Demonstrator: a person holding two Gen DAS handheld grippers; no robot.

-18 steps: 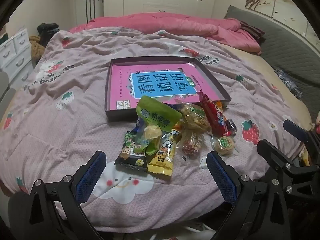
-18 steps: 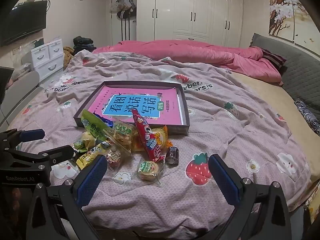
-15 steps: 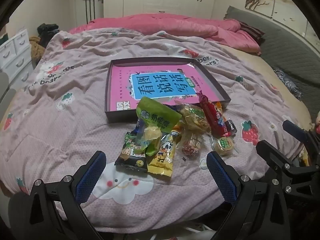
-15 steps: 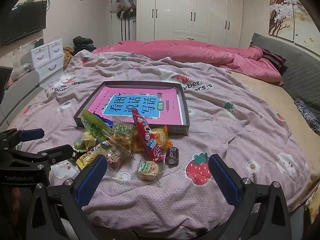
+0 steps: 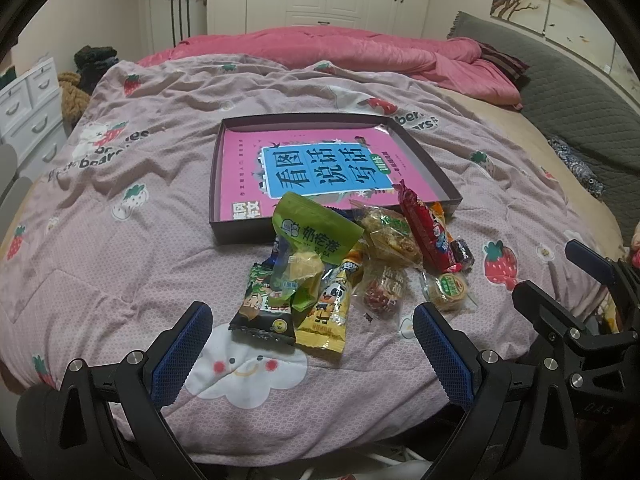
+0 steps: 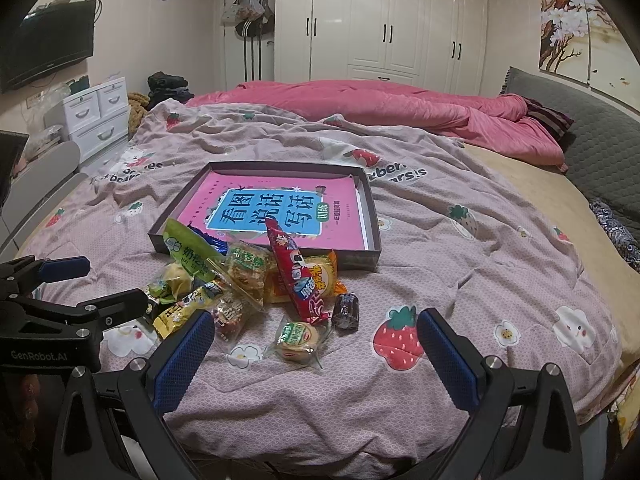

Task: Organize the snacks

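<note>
Both grippers, left gripper (image 5: 312, 344) and right gripper (image 6: 316, 344), hover spread wide, holding nothing. Snack pile (image 5: 348, 264) sits against the box (image 5: 218, 184) near the bed's (image 5: 100, 240) front edge.

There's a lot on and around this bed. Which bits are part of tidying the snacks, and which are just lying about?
Part of the job:
snack pile
shallow box with a pink book inside
left gripper, open
right gripper, open

Just lying about:
pink quilt
drawers
television
wardrobe
</note>
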